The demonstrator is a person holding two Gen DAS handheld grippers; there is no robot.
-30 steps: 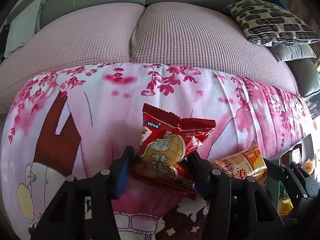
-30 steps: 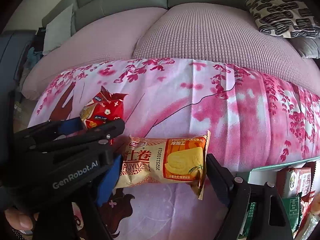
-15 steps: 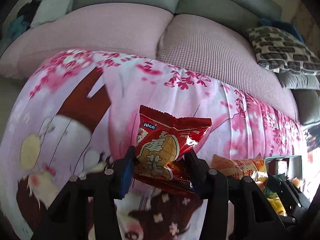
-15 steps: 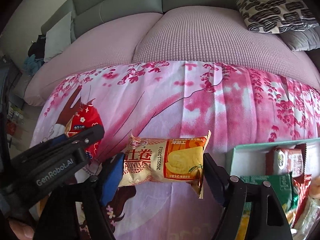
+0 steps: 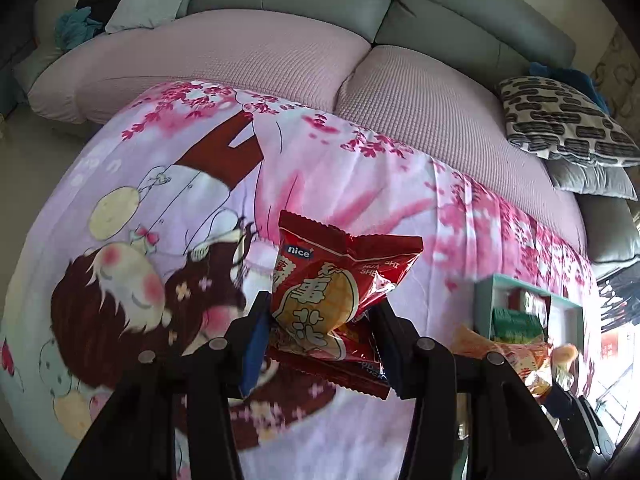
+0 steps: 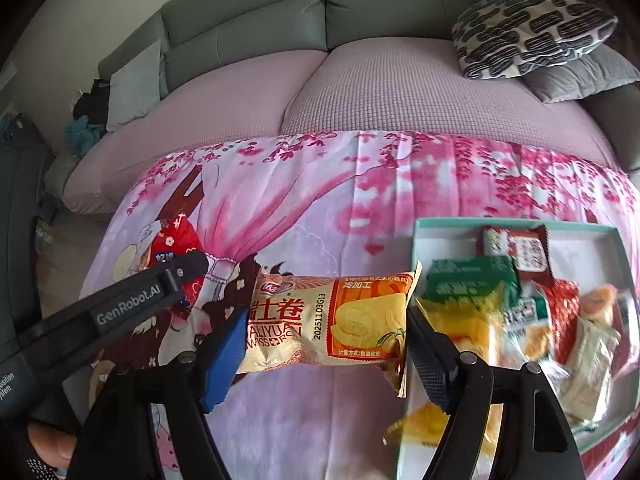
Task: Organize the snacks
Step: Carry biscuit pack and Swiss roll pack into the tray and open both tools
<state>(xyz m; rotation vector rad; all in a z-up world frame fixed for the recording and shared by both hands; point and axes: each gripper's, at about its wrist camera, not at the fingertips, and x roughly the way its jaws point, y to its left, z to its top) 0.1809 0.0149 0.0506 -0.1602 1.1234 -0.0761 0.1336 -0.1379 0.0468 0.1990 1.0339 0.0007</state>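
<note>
My left gripper is shut on a red snack bag marked "nice", held above the pink cartoon cloth. My right gripper is shut on a yellow Swiss roll packet, held sideways just left of the teal-rimmed box. The box holds several snack packets, among them a green one and a red-brown one. The left gripper and its red bag also show in the right wrist view. The box and the yellow packet show at the right of the left wrist view.
The cloth covers a low table in front of a pink-covered sofa. A black-and-white patterned cushion and a grey cushion lie at the sofa's right end. Clothes lie at its left end.
Both grippers have moved right with their packets held. The snack box has come further into view on the right in both views.
</note>
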